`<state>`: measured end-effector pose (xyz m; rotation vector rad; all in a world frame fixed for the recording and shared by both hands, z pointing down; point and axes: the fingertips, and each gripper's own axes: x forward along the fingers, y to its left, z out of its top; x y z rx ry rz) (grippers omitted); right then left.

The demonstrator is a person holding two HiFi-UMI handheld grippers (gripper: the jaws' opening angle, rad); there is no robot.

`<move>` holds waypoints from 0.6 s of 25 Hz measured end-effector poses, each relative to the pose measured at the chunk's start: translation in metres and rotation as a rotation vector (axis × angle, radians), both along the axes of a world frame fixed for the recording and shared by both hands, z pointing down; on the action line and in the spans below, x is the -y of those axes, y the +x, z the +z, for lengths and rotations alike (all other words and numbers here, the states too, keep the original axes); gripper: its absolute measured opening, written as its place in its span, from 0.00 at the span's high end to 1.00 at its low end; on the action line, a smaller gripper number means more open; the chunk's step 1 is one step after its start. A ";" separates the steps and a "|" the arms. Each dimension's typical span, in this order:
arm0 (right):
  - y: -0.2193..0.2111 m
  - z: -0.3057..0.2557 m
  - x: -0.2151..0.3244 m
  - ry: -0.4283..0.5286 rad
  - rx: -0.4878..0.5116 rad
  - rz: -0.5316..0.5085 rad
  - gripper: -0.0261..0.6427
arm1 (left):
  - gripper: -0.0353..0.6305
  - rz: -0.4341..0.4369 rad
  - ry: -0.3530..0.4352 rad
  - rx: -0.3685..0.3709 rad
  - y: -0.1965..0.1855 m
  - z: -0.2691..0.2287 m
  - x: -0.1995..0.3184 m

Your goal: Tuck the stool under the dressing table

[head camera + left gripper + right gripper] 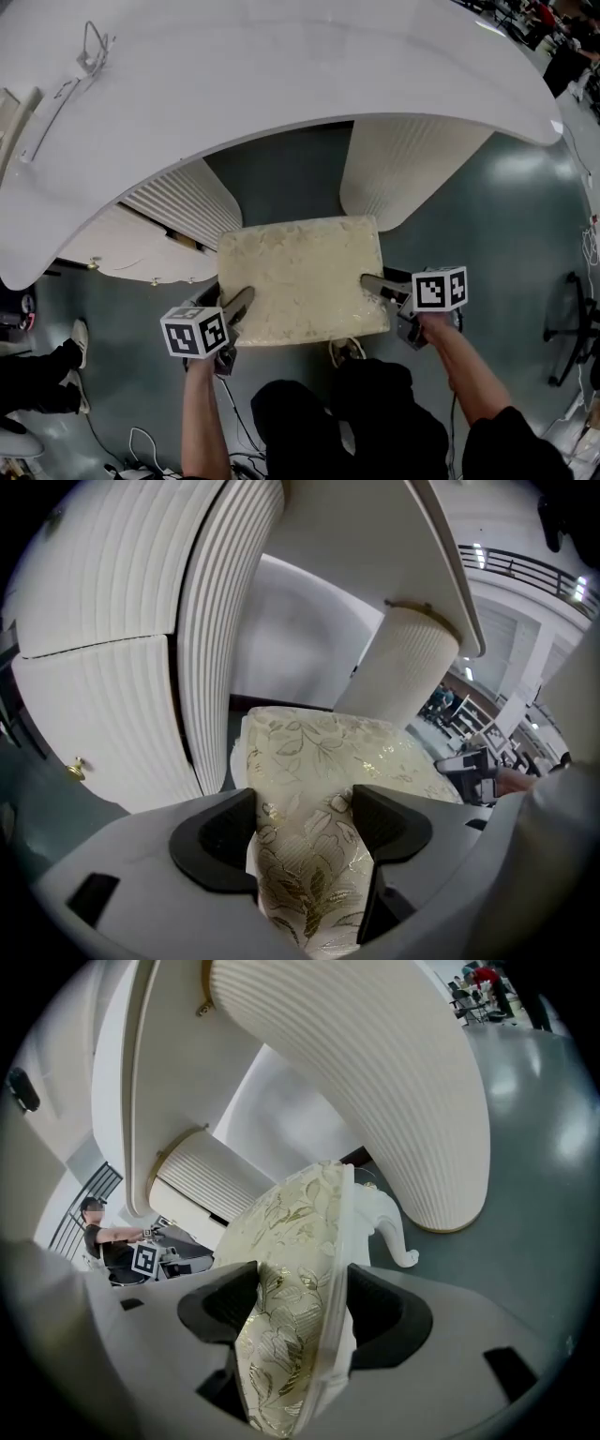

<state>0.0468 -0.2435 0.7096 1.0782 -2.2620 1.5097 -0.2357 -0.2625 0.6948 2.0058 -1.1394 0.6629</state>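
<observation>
Stool [305, 278] at centre of head view, before gap between two fluted pedestals [403, 169]; dressing table [281, 66] top at 12 o'clock. Left gripper [237, 305] at 8 o'clock, jaws clamped on cushion edge. Right gripper [377, 284] at 3 o'clock, gripping opposite edge.

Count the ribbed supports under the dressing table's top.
2. One support stands left of the stool, the other to its right. Both are under the tabletop, which may hide more.
</observation>
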 end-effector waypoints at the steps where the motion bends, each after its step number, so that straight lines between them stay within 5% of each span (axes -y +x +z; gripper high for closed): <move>1: 0.001 0.000 -0.008 0.011 0.000 -0.005 0.58 | 0.46 -0.002 0.004 -0.003 0.001 0.001 -0.011; 15: -0.003 -0.002 -0.051 0.111 0.018 0.009 0.58 | 0.46 -0.034 0.109 0.015 -0.003 -0.005 -0.063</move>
